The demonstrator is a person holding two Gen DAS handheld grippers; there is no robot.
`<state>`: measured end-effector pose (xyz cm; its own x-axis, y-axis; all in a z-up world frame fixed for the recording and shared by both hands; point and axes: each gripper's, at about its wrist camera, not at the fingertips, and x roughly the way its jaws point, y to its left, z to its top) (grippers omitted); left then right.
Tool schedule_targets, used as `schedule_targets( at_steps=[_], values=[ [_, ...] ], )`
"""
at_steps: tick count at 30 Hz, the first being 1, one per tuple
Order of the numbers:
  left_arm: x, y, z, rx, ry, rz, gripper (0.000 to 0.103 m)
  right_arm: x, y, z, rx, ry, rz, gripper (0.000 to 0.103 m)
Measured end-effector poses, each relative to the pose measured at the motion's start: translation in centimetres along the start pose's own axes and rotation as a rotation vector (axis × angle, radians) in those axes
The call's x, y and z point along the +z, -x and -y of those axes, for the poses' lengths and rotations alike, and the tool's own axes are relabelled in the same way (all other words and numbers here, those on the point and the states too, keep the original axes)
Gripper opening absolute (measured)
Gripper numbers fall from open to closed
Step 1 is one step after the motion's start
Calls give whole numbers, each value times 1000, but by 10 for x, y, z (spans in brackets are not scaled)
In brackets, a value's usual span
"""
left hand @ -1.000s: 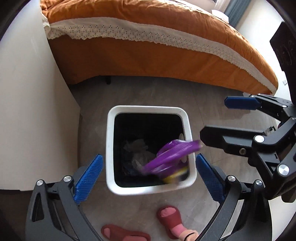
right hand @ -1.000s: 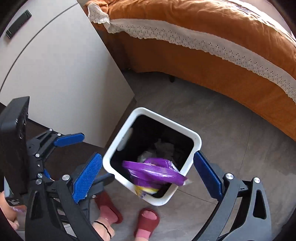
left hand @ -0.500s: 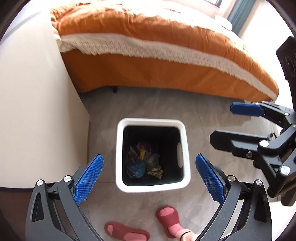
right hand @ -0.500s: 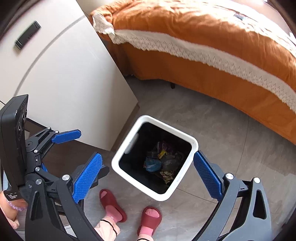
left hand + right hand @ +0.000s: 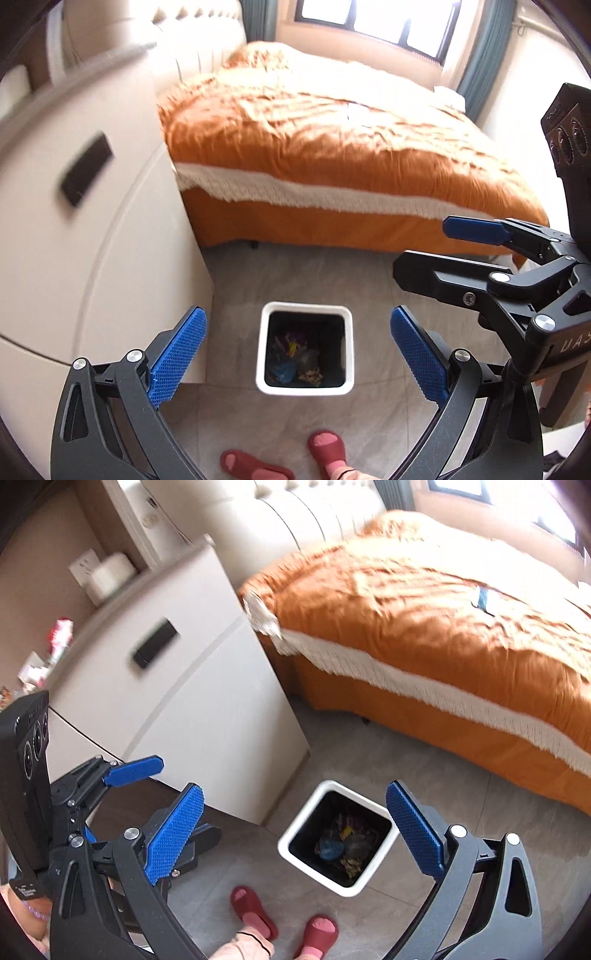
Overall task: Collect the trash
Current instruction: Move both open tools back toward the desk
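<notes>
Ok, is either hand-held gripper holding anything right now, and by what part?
Nothing is held. The left hand-held gripper and the right hand-held gripper are both open and empty above the white bin.

Black tool (image 5: 298, 356), blue pads (image 5: 177, 358), seemingly ribbed.

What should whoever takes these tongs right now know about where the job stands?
Left tongs: open, empty, high above the bin.
Right tongs: open, empty, beside them.
White bin: upright on the floor by the cabinet, mixed trash at its bottom.
Done: that trash is binned.
Left: possibly the small items on the orange bed; too blurred to identify.
</notes>
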<state>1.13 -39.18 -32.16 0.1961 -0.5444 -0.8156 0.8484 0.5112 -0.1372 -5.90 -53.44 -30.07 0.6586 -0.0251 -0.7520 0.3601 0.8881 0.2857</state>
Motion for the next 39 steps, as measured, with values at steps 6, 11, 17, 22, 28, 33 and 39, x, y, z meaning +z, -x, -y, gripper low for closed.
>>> schedule_targets(
  at_steps=[6,11,17,22,28,33,39],
  values=[
    [20,88,-23,106,63,105,98,47,44,-58,78,94,97,99],
    [30,157,-63,246,126,198,98,82,59,-116,166,206,153,99],
    [18,221,-122,411,210,255,98,111,58,-206,293,352,181,99],
    [-1,263,-168,522,278,270,98,116,45,-276,393,451,159,99],
    [-32,302,-228,629,379,285,98,124,20,-362,472,569,139,99],
    [-56,316,-276,683,441,267,98,133,-2,-416,504,662,135,99],
    [-65,316,-305,678,538,295,98,149,-42,-465,509,824,102,99]
  ],
)
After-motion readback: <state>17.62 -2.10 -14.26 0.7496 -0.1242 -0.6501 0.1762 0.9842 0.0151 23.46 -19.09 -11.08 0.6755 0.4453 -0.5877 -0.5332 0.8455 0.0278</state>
